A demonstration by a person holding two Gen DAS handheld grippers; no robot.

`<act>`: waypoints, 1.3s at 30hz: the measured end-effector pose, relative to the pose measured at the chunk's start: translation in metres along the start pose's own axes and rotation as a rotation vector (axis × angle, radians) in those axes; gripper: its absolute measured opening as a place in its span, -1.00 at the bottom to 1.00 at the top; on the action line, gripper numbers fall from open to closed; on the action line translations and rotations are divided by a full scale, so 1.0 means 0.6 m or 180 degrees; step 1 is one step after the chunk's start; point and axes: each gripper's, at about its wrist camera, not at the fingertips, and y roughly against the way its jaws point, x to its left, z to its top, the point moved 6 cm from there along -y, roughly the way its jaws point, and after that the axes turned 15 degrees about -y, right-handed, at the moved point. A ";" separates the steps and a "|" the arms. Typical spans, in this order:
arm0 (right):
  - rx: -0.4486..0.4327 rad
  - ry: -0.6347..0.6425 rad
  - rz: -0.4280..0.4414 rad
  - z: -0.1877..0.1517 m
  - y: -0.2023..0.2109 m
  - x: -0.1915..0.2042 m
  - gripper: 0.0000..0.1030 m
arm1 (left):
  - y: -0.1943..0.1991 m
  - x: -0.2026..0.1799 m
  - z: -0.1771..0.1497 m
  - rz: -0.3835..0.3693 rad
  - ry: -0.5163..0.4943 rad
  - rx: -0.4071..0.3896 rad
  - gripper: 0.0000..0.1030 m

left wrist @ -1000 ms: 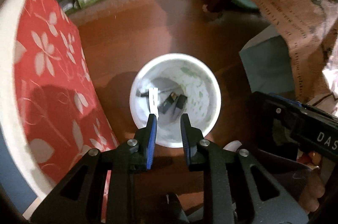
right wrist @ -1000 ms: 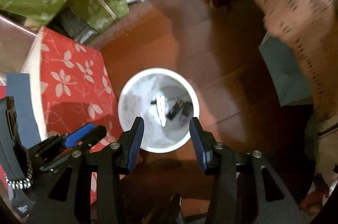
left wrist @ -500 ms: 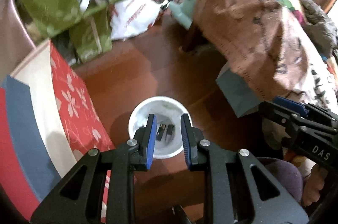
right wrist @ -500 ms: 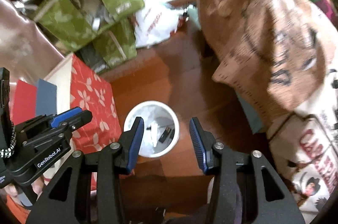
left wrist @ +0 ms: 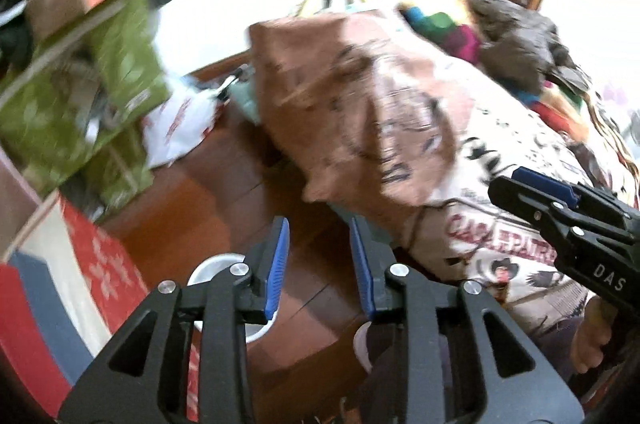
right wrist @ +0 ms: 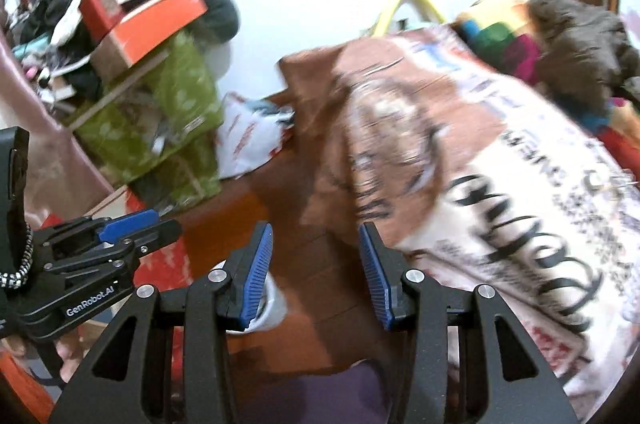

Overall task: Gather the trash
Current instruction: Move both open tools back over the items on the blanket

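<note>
Ribbed blue tongs opening, empty — round white bin.

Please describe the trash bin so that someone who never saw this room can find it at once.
Start at the bed with the brown printed blanket. Beside it runs a strip of reddish wooden floor, and on this the white trash bin stands, next to a red flowered cushion. It is the only round, white, open-topped container there.

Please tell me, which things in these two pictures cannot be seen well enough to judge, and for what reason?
- White bin, left wrist view: the left gripper, jaws opening with nothing between them, covers most of it; contents hidden.
- White bin, right wrist view: behind the right gripper; only a sliver shows.
- Printed blanket: motion blur; lettering partly unreadable.
- Green boxes: blurred; contents unclear.
</note>
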 end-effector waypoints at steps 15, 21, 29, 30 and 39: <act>-0.0454 -0.0663 -0.0715 0.069 0.136 -0.310 -0.20 | -0.041 -0.278 0.168 -0.0541 -0.0856 -0.0155 -0.37; -0.0456 -0.1045 -0.0955 0.069 0.160 -0.441 -0.20 | -0.075 -0.373 0.223 -0.0781 -0.1057 -0.0211 -0.23; -0.0287 -0.1571 -0.1023 0.066 0.108 -0.572 -0.20 | -0.158 -0.464 0.247 -0.0930 -0.1267 -0.0080 -0.18; -0.0260 -0.1592 -0.1014 0.069 0.095 -0.580 -0.20 | -0.169 -0.471 0.247 -0.0939 -0.1271 -0.0051 -0.18; -0.0204 -0.1703 -0.1090 0.109 0.002 -0.627 -0.27 | -0.260 -0.488 0.236 -0.1023 -0.1208 0.0147 -0.17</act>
